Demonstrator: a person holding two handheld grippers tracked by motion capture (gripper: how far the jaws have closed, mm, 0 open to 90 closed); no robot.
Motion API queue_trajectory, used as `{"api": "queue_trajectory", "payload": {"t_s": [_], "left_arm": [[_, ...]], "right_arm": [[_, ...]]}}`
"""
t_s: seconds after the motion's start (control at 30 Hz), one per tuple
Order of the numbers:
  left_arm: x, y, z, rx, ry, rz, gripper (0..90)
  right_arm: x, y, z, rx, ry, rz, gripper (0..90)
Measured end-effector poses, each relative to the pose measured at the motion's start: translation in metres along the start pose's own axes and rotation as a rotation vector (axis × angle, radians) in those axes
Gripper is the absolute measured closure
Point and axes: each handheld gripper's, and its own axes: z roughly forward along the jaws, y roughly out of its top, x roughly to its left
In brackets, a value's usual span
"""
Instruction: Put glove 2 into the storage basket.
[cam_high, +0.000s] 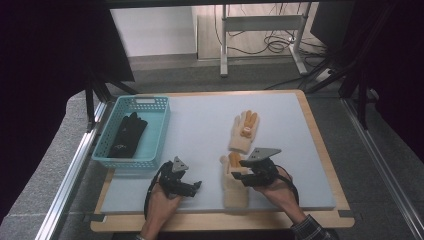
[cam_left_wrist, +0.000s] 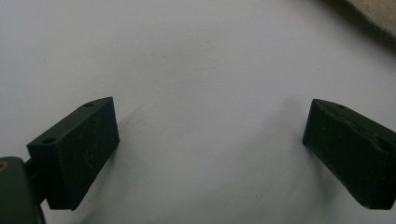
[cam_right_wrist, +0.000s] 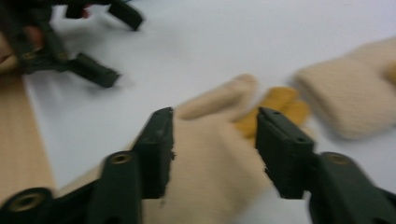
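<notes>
A cream glove with orange fingertips lies flat near the mat's front edge, its fingers pointing away. My right gripper hovers over its palm; in the right gripper view the jaws stand apart astride the glove without pressing on it. A second cream glove lies farther back on the mat, and its cuff is in the right gripper view. My left gripper is open just left of the near glove, low over bare mat, with nothing between its jaws.
At the left stands a light blue basket holding a black glove. The grey mat covers a wooden tabletop. A corner of a cream glove edges into the left gripper view. The left gripper appears in the right gripper view.
</notes>
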Motion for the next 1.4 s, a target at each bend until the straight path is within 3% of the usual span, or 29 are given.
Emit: {"api": "queue_trajectory", "payload": {"t_s": [0.07, 0.13, 0.23, 0.3, 0.57, 0.6, 0.8, 0.9, 1.03, 1.4], "left_arm": [[0.0, 0.0, 0.0, 0.0, 0.0, 0.0, 3.8], [0.0, 0.0, 0.0, 0.002, -0.001, 0.002, 3.8], [0.0, 0.0, 0.0, 0.003, -0.001, 0.002, 3.8], [0.0, 0.0, 0.0, 0.006, -0.001, 0.005, 3.8], [0.0, 0.0, 0.0, 0.005, -0.001, 0.005, 3.8], [0.0, 0.0, 0.0, 0.005, -0.001, 0.005, 3.8], [0.0, 0.0, 0.0, 0.006, -0.001, 0.005, 3.8], [0.0, 0.0, 0.0, 0.006, -0.001, 0.007, 3.8], [0.0, 0.0, 0.0, 0.006, -0.001, 0.007, 3.8], [0.0, 0.0, 0.0, 0.005, -0.001, 0.005, 3.8]], "right_arm": [[-0.01, 0.0, -0.002, 0.002, -0.032, 0.018, 63.8], [-0.022, -0.002, -0.001, 0.011, -0.074, 0.04, 70.2], [-0.039, -0.005, 0.006, 0.011, -0.1, 0.094, 71.7], [-0.043, -0.004, 0.011, -0.004, -0.079, 0.123, 70.9], [-0.03, 0.009, 0.042, 0.023, -0.022, 0.082, 68.6], [-0.025, 0.012, 0.054, 0.035, -0.007, 0.071, 68.2], [-0.008, 0.019, 0.079, 0.064, 0.023, 0.018, 65.2], [-0.009, 0.021, 0.077, 0.058, 0.016, 0.007, 62.7], [-0.021, 0.021, 0.066, 0.029, -0.016, 0.033, 58.0], [-0.081, 0.018, 0.041, -0.006, -0.166, 0.149, 48.6]]}}
